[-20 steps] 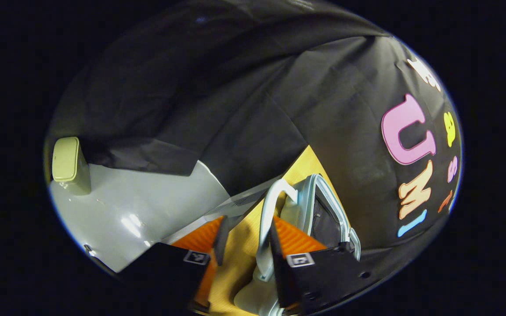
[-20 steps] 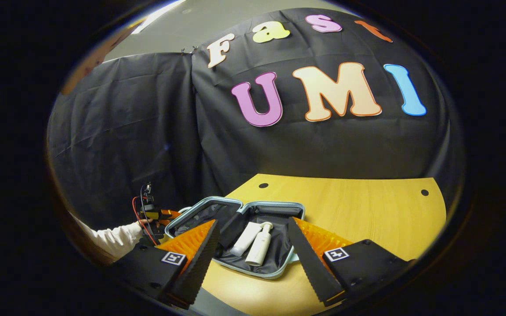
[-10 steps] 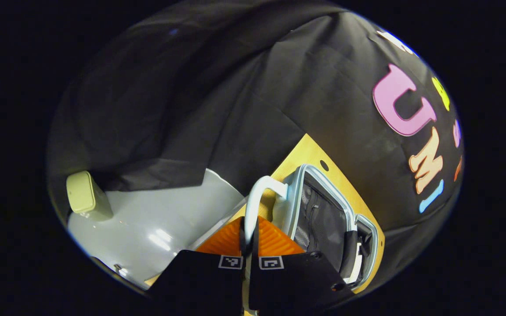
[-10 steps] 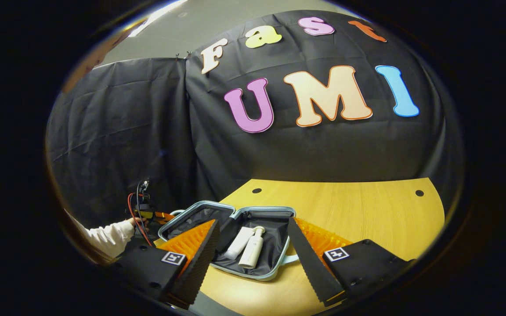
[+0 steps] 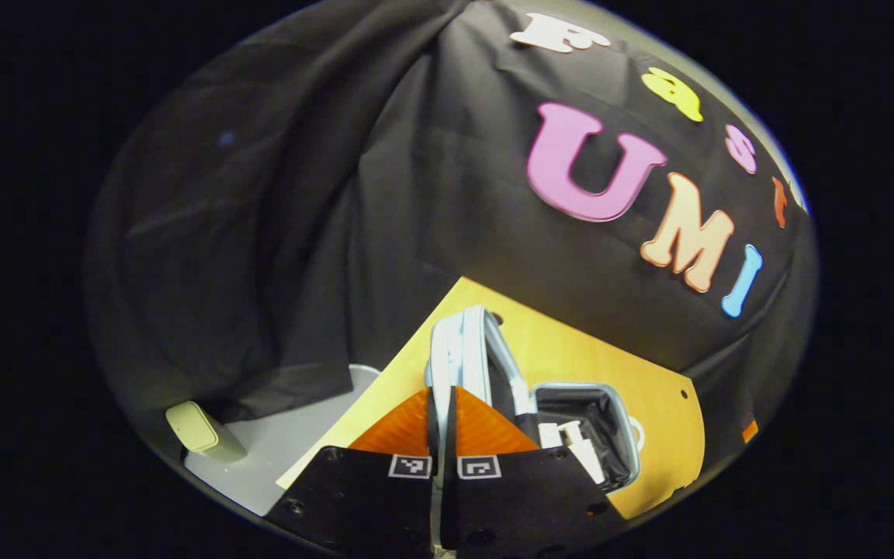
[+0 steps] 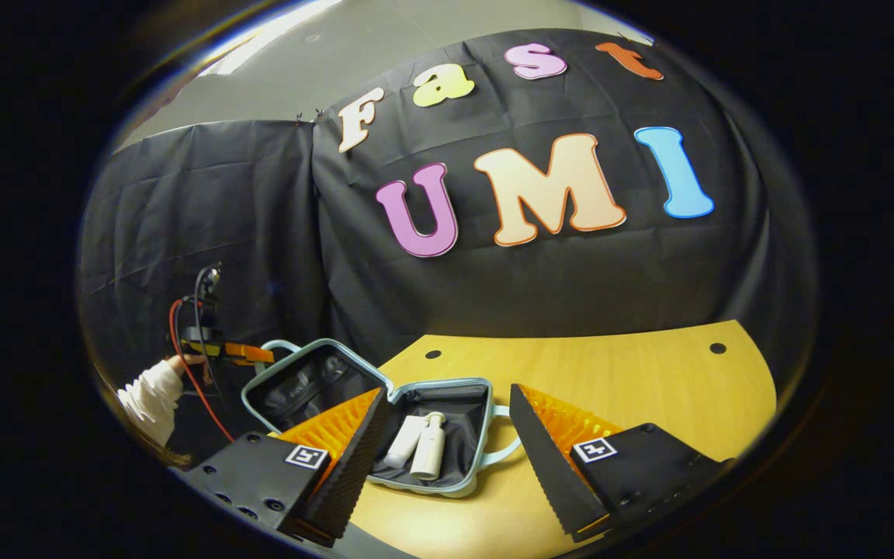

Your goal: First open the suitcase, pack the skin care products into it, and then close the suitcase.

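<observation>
The pale blue suitcase (image 6: pixel 447 487) lies open on the yellow table (image 6: pixel 633 388). Two white skin care bottles (image 6: pixel 418 444) lie side by side in its black-lined base. Its lid (image 6: pixel 303 384) stands tilted up on the left. My left gripper (image 5: pixel 444 400) is shut on the lid's handle (image 5: pixel 438 365); in the right gripper view this left gripper (image 6: pixel 249 353) is held by a hand in a white sleeve (image 6: pixel 144 388). In the left gripper view the lid's rim (image 5: pixel 469 341) is edge-on and the bottles (image 5: pixel 571 442) show in the base. My right gripper (image 6: pixel 445 388) is open above the table's near edge, apart from the case.
The base's own handle (image 6: pixel 505 452) sticks out toward my right finger. The table has small holes near its far edge (image 6: pixel 717 348). Off the table's left side, a grey floor (image 5: pixel 292 435) holds a beige bin (image 5: pixel 202 428). Black cloth walls stand behind.
My left gripper shut on the lid's handle and swung the lid up from nearly flat to tilted. The right gripper stayed open and drifted slightly.
</observation>
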Tool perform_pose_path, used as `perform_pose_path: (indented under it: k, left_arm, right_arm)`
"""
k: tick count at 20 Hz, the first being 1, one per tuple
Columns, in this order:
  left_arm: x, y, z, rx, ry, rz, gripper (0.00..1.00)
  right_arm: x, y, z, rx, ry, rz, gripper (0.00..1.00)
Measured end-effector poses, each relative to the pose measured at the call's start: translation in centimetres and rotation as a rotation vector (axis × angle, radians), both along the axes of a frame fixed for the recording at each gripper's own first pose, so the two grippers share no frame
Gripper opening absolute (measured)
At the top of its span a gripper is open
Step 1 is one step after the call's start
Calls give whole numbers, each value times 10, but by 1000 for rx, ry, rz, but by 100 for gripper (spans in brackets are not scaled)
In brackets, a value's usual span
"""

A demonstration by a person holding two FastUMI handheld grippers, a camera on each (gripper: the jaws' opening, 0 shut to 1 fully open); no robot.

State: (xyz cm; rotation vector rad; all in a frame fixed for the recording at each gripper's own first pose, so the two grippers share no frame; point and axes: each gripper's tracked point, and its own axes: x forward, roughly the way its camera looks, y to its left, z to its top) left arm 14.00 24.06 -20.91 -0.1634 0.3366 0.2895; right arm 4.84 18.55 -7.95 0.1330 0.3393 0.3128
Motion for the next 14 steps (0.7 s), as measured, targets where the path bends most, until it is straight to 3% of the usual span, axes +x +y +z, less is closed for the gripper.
perform_pose_path:
  k: [1,7,14]
  left_arm:
    - [4,-26,12,15,-22,-15,0]
    - [43,-150,35,56,-82,-138,0]
    - [98,-291,-14,49,-18,-265,0]
  right_arm:
    - [-3,-8,4,-12,-12,-10,98]
    - [-20,-61,24,-54,-61,-78,95]
    - [-34,-132,49,-62,-128,-224,98]
